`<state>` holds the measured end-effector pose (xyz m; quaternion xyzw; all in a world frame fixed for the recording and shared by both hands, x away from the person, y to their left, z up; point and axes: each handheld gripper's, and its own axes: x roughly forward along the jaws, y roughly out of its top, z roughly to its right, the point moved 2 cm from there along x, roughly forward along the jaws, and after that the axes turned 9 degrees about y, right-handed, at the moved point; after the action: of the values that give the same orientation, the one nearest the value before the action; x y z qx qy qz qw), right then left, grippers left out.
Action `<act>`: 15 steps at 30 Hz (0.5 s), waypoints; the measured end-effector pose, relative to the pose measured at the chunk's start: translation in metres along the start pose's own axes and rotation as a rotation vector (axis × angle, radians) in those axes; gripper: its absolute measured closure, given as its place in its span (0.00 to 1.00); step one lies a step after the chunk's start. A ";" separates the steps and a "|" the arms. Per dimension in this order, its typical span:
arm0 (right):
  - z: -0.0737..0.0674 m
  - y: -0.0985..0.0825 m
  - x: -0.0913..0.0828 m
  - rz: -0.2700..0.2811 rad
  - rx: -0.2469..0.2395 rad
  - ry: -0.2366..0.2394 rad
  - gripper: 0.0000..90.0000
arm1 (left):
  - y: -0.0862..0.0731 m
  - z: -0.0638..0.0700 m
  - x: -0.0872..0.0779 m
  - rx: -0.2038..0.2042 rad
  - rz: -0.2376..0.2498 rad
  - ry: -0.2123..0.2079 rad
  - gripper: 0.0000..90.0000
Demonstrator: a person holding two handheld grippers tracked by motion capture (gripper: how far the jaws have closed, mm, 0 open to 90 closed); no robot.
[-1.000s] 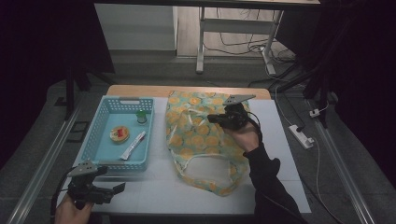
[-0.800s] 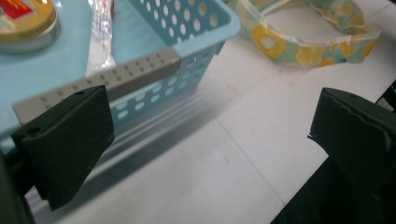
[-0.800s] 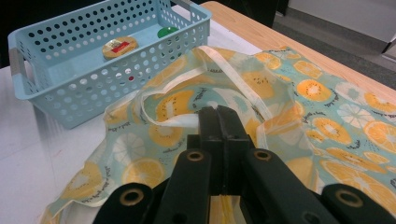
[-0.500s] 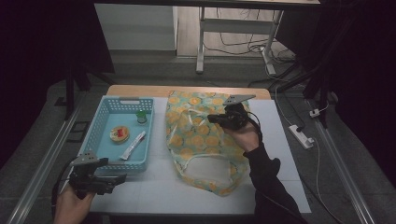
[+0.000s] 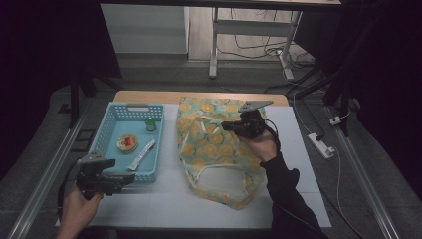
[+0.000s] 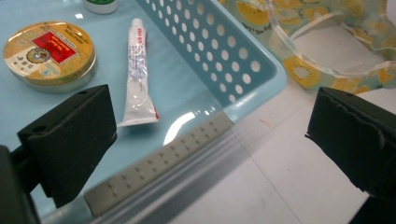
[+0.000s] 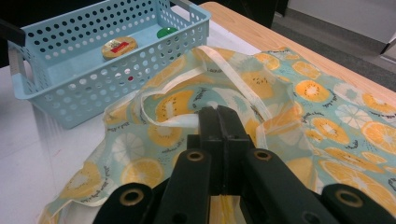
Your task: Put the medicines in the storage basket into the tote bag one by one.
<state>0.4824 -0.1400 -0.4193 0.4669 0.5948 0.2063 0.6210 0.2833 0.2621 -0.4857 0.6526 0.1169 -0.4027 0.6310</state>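
Fruit-print bag [image 5: 216, 149] lies mid-counter, right of the blue basket [image 5: 115, 164]. Right claw [image 7: 218, 122] is clenched on its fabric, the pinched fold hidden between the pads. Left claw [image 6: 210, 140] hangs released over the basket's near corner, tube [image 6: 136, 74] beyond.

I am counting one light-blue perforated basket [image 5: 113, 130] holding three items: one round gold tin [image 5: 127, 143], one white tube [image 5: 142, 155] and one small green-capped jar [image 5: 151, 124]. I am seeing one fruit-print bag [image 5: 211, 144] and two handheld grippers.
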 end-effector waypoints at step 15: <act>0.000 0.001 -0.001 0.004 -0.004 -0.003 1.00 | 0.024 -0.017 0.014 -0.006 -0.028 0.049 0.00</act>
<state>0.4821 -0.1407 -0.4179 0.4672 0.5926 0.2078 0.6224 0.3153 0.2686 -0.4796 0.6589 0.1429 -0.3950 0.6241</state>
